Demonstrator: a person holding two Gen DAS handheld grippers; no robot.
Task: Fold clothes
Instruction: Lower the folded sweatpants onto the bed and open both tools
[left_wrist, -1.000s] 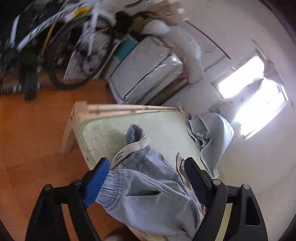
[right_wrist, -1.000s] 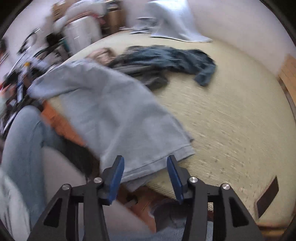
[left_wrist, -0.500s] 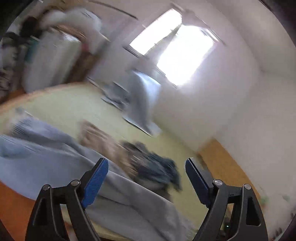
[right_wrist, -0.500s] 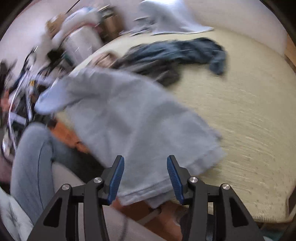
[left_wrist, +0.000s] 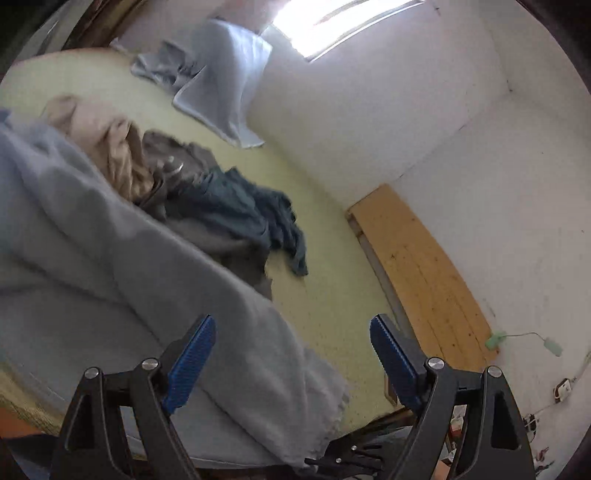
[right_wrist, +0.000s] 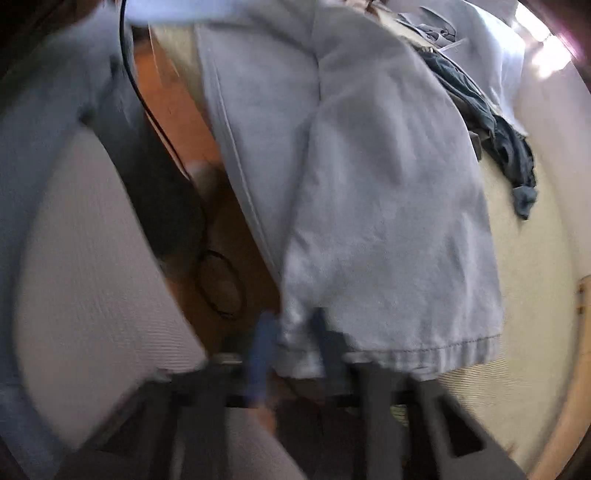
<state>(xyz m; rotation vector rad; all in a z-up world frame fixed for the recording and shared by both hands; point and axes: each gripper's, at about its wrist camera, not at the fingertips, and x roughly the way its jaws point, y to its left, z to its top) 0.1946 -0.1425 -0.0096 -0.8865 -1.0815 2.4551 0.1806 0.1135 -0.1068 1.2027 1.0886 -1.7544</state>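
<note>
Light blue trousers (left_wrist: 110, 258) lie spread along the near edge of the bed mattress (left_wrist: 332, 314). My left gripper (left_wrist: 290, 321) hovers over the leg end, jaws wide open with nothing between the pads. In the blurred right wrist view, the trousers (right_wrist: 369, 184) hang over the bed edge. My right gripper (right_wrist: 291, 339) points steeply down at the left corner of the hem. Its jaws are closing, and the hem fabric is bunched between the two fingers.
A pile of beige (left_wrist: 110, 147), brown-grey and dark teal clothes (left_wrist: 240, 206) lies mid-mattress, with a pale blue cloth (left_wrist: 221, 74) against the far wall. A wooden board (left_wrist: 417, 266) borders the bed. A person's pale-clothed leg (right_wrist: 92, 295), orange floor (right_wrist: 177, 110) and a black cable (right_wrist: 147, 92) are beside the bed.
The left gripper swung from the bicycle end of the room across to the bed and wall, staying open. The right gripper dropped to the trouser hem and its jaws narrowed onto it.
</note>
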